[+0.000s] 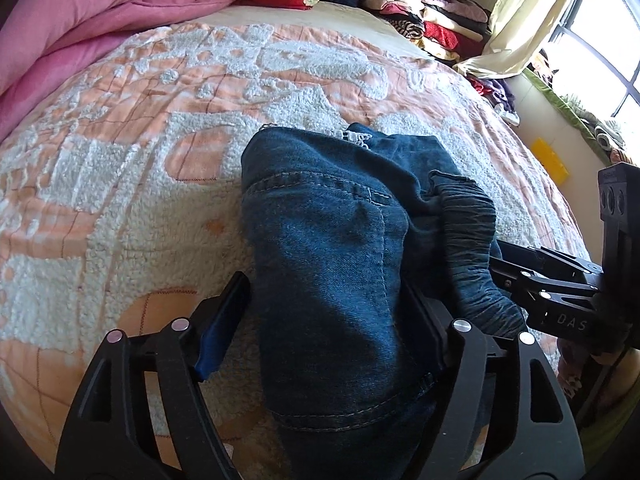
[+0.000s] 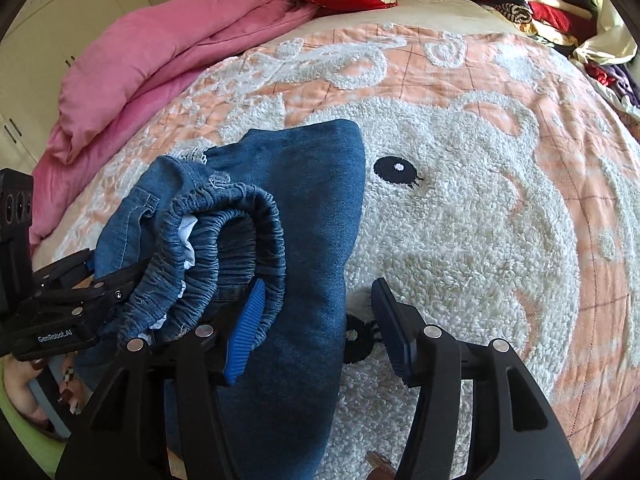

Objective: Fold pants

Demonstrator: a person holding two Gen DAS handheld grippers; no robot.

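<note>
Dark blue denim pants lie folded in a bundle on the peach and white fleece blanket. The elastic waistband bunches up on the right side. My left gripper is open, its fingers on either side of the denim. In the right wrist view the pants lie left of centre, with the waistband curled over. My right gripper is open, its left pad against the waistband and its right finger over the blanket. Each gripper shows at the edge of the other's view.
A pink duvet is heaped at the back left. A stack of folded clothes sits at the far right corner by a cream curtain and window. A yellow object lies beyond the bed's right edge.
</note>
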